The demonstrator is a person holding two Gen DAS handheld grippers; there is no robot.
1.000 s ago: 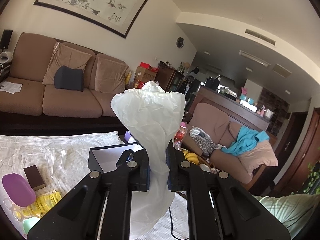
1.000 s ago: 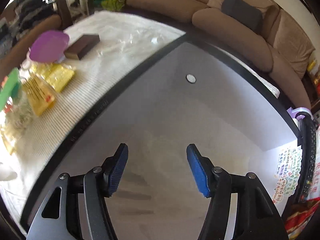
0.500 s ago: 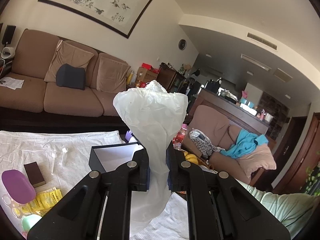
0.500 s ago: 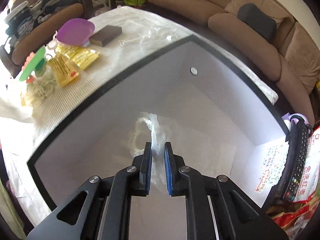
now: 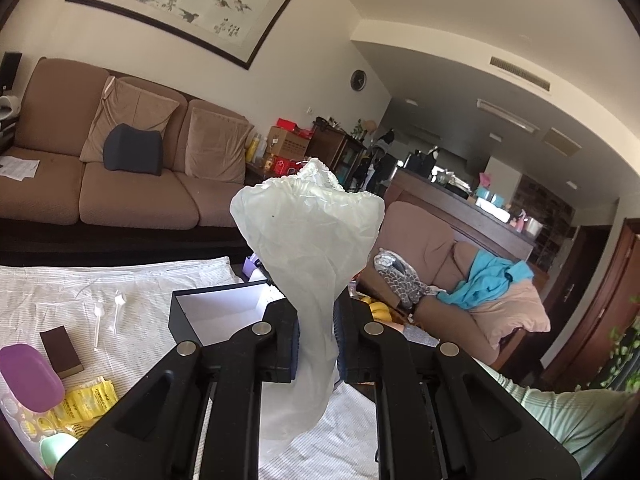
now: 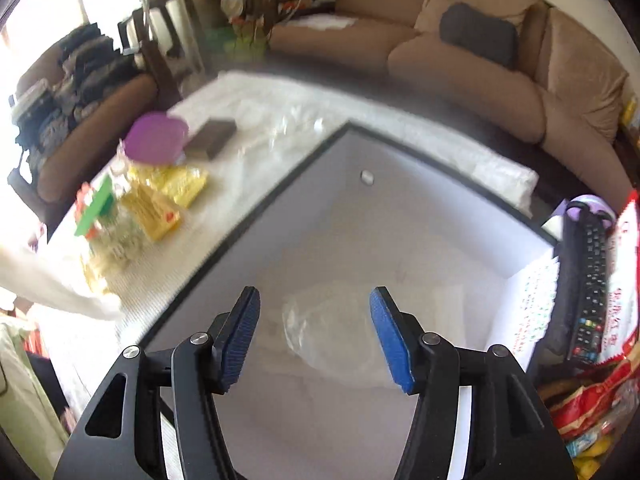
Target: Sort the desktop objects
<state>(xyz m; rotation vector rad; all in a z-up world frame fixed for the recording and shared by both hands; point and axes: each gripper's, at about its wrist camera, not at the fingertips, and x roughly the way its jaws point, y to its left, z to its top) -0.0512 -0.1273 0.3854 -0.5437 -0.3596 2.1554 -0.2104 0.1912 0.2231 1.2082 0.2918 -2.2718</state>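
White plastic bag (image 5: 308, 264) upright – ruffled end up, clenched in left claw (image 5: 316, 344), right claw (image 6: 316, 340) just released, jaws apart

One black box (image 5: 216, 312) with white interior; two clear plastic spoons (image 5: 108, 316); one purple lid (image 5: 30, 372); one brown block (image 5: 60, 348); several yellow sachets (image 5: 86, 402), number unclear; one white plastic bag (image 5: 308, 264); one remote control (image 6: 588, 288); two grippers.

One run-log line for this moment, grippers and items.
left gripper: shut on white plastic bag | right gripper: open, jaws just opened | clear bag: lying in black box
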